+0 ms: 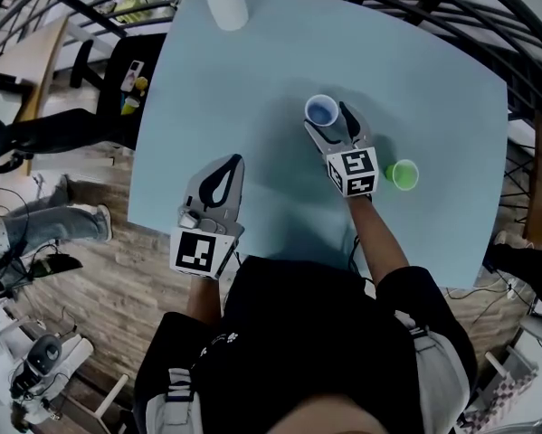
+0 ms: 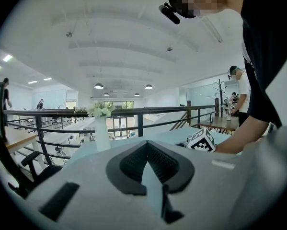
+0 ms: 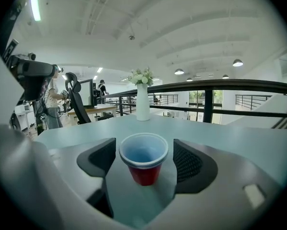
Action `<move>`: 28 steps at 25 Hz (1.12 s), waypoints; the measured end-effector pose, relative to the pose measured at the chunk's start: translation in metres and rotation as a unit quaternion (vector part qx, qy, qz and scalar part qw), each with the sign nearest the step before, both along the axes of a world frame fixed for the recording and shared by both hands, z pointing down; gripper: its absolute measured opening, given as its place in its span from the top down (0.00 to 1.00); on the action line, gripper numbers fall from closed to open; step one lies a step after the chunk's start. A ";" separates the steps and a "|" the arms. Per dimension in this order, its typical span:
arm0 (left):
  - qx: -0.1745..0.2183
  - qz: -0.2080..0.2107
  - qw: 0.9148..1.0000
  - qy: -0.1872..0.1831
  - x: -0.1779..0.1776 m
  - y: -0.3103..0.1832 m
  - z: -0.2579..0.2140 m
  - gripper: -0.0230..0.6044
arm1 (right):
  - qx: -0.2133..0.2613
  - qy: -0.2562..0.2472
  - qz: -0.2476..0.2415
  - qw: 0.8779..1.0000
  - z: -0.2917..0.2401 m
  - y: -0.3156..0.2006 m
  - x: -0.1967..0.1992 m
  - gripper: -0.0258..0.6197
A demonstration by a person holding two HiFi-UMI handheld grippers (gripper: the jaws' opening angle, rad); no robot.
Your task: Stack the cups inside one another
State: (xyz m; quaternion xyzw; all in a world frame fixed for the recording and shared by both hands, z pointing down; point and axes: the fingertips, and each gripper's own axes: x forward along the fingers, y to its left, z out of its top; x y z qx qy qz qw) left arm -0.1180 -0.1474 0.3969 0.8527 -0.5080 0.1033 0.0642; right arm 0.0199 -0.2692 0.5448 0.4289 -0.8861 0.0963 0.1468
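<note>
The right hand-held gripper [image 1: 330, 121] lay low over the middle of the pale blue desk [image 1: 252, 70], a little toward the right edge, with its jaws spread. Between them stood a red cup [image 1: 321, 112], upright on the desk, its inside showing blue and its rim white. In the right gripper view the cup [image 3: 143, 163] sat squarely in the gap, with a little space on either side between its wall and the dark ribbed pads [image 3: 187, 163]; neither pad touched it.

A green cup [image 1: 403, 174] stood upright nearer the right edge of the desk, just beside the marker cube [image 1: 354, 172] at the back of the right hand-held gripper and outside its jaws. The two cups were apart, with the gripper body between them.

The left hand-held gripper [image 1: 236, 161] hung over the near part of the desk, toward the left edge, well apart from both cups. Its jaws were pressed together at the tips, leaving only the teardrop-shaped hollow between the pads, and nothing was held in it. The left gripper view showed the same closed tips [image 2: 147, 146], with the right gripper's marker cube [image 2: 201, 140] and the person's forearm beyond them to the right.

A white vase [image 1: 225, 3] with pale flowers stood at the far edge of the desk, toward the far left corner, well away from both grippers and both cups.
</note>
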 end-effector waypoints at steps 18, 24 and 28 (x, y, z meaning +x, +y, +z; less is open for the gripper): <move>0.035 0.053 0.998 0.009 0.040 0.012 -0.025 0.97 | 0.095 -0.079 0.052 0.991 -0.108 0.055 0.041 0.78; 0.042 0.086 0.995 0.014 0.060 0.014 -0.032 0.97 | 0.112 -0.080 0.071 0.988 -0.129 0.084 0.063 0.95; 0.039 0.103 0.994 0.022 0.074 0.014 -0.027 0.97 | 0.115 -0.072 0.088 0.987 -0.134 0.103 0.082 0.95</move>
